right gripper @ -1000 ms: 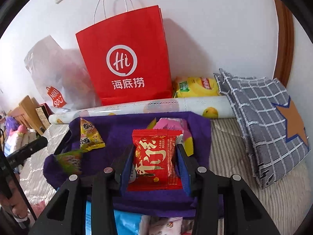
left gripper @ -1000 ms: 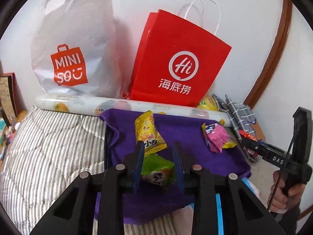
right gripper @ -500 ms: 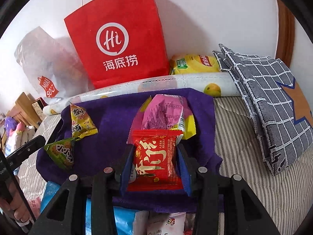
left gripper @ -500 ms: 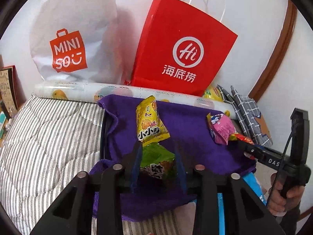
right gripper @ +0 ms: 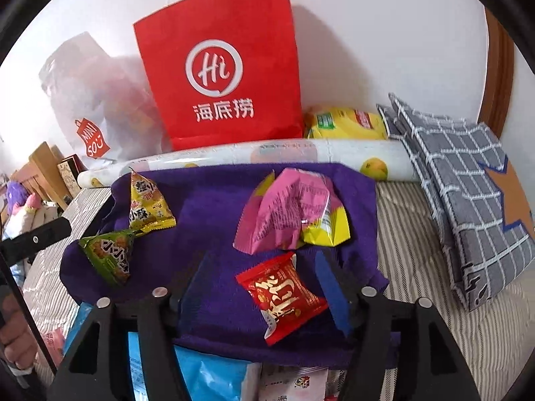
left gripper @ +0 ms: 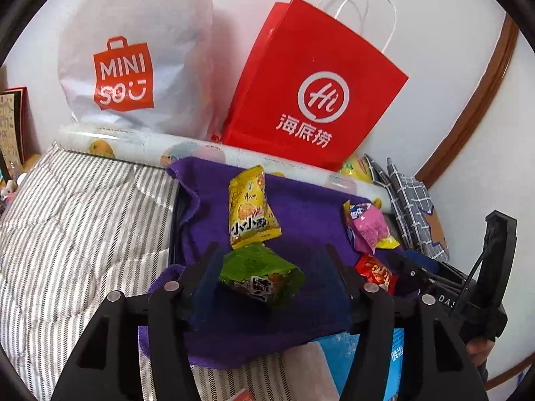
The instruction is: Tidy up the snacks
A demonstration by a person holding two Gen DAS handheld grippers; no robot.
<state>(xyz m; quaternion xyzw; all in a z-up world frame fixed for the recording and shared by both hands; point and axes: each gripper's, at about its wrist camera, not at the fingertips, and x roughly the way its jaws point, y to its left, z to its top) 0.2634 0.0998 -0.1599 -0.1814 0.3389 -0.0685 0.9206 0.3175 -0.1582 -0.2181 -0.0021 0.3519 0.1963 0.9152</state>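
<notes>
Left wrist view: left gripper (left gripper: 271, 267) spread around green packet (left gripper: 260, 275) on purple cloth (left gripper: 307, 214).
Right wrist view: right gripper (right gripper: 264, 274) spread; red packet (right gripper: 284, 292) lies between the fingers, on the cloth.

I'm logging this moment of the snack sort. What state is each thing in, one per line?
Left gripper: open, jaws either side of the green packet.
Right gripper: open.
Green packet: sealed, on the purple cloth.
Red packet: sealed, lying tilted on the cloth.
Yellow packet: sealed, lying beyond the green one.
Pink packet: crumpled, overlapping a yellow wrapper.
Red bag: upright against the wall.
</notes>
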